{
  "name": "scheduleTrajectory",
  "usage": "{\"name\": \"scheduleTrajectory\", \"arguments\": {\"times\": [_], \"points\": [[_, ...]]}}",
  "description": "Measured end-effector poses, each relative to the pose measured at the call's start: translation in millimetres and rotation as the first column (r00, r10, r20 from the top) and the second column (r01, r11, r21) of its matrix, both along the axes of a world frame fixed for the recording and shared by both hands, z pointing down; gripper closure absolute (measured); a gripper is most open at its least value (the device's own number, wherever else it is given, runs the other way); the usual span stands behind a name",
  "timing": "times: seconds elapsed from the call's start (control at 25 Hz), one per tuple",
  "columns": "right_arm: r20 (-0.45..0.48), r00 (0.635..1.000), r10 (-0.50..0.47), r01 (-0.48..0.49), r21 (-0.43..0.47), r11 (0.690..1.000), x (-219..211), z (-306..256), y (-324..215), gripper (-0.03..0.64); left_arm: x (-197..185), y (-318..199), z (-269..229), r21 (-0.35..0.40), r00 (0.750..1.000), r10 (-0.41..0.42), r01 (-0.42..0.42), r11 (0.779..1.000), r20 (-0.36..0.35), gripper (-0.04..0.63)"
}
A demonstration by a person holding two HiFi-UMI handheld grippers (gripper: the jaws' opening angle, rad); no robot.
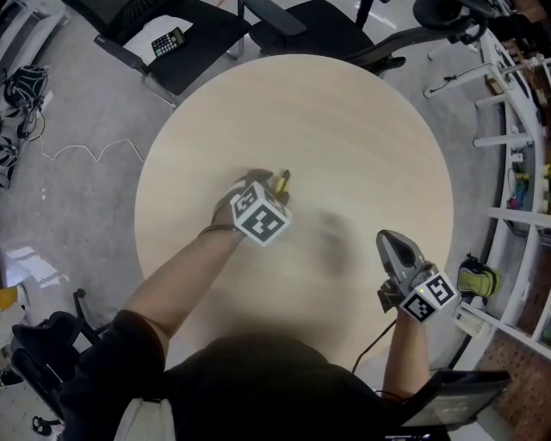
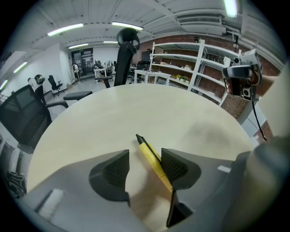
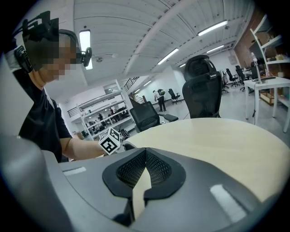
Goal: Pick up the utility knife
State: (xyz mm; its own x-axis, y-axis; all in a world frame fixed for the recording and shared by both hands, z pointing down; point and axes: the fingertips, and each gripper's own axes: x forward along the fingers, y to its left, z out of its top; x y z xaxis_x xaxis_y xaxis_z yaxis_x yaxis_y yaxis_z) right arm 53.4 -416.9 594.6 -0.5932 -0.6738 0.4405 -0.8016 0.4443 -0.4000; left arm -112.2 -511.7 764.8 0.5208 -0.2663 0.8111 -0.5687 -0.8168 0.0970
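A yellow and black utility knife lies flat on the round pale wooden table, left of its middle. My left gripper is tilted down over it and stands open. In the left gripper view the knife lies between the two jaws, close beside the right pad, with a gap to the left pad; its dark tip points away across the table. My right gripper hovers at the table's near right edge, shut with nothing in it; its pads meet at the tips.
Black office chairs stand at the table's far side; one holds a dark handset-like device. White shelving runs along the right. Cables lie on the grey floor at left. The rest of the tabletop is bare.
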Motion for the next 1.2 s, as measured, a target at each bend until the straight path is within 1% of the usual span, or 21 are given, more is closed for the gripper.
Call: {"name": "scheduleTrajectory", "arguments": {"times": [0.04,0.12,0.16,0.32,0.36,0.44,0.48,0.6,0.68,0.76,0.96,1.2], "points": [[0.003,1.0,-0.001,0.001,-0.002,1.0,-1,2,1,0.603,3,3,0,0.007,1.0,0.018,-0.018,1.0,0.019,0.383],[0.006,1.0,-0.004,0.004,-0.004,1.0,-3,3,2,0.603,9,9,1,0.01,0.998,0.049,-0.05,0.999,0.047,0.448],[0.007,1.0,-0.005,0.005,-0.004,1.0,-4,3,2,0.603,11,11,1,0.012,0.997,0.057,-0.058,0.998,0.055,0.463],[0.008,1.0,-0.005,0.005,-0.001,1.0,-3,0,2,0.603,18,18,4,0.0,0.994,0.081,-0.081,0.997,0.077,0.497],[0.009,1.0,-0.004,0.004,0.001,1.0,-2,-1,2,0.603,20,21,7,0.0,0.991,0.097,-0.097,0.995,0.09,0.524],[0.011,1.0,-0.003,0.003,0.005,1.0,-2,-1,3,0.603,22,26,12,0.021,0.985,0.123,-0.126,0.992,0.119,0.539],[0.012,1.0,-0.003,0.003,0.007,1.0,-1,-1,3,0.603,22,27,13,0.026,0.985,0.123,-0.127,0.992,0.119,0.538],[0.011,1.0,-0.005,0.005,0.01,1.0,-2,-4,4,0.603,20,26,13,-0.008,0.992,0.102,-0.102,0.995,0.08,0.538],[0.008,1.0,-0.007,0.007,0.015,1.0,-2,-8,6,0.603,16,26,12,-0.02,0.993,0.095,-0.094,0.995,0.07,0.538],[0.006,1.0,-0.01,0.01,0.02,1.0,-2,-12,6,0.603,12,23,8,-0.017,0.995,0.079,-0.078,0.997,0.058,0.538],[0.001,1.0,-0.012,0.012,0.035,0.999,-3,-24,9,0.603,0,15,-16,-0.002,1.0,0.024,-0.024,1.0,-0.001,0.538],[0.0,1.0,-0.026,0.026,0.058,0.998,-12,-44,16,0.603,-16,6,-58,0.039,0.996,-0.042,0.045,0.998,-0.074,0.538]]}}
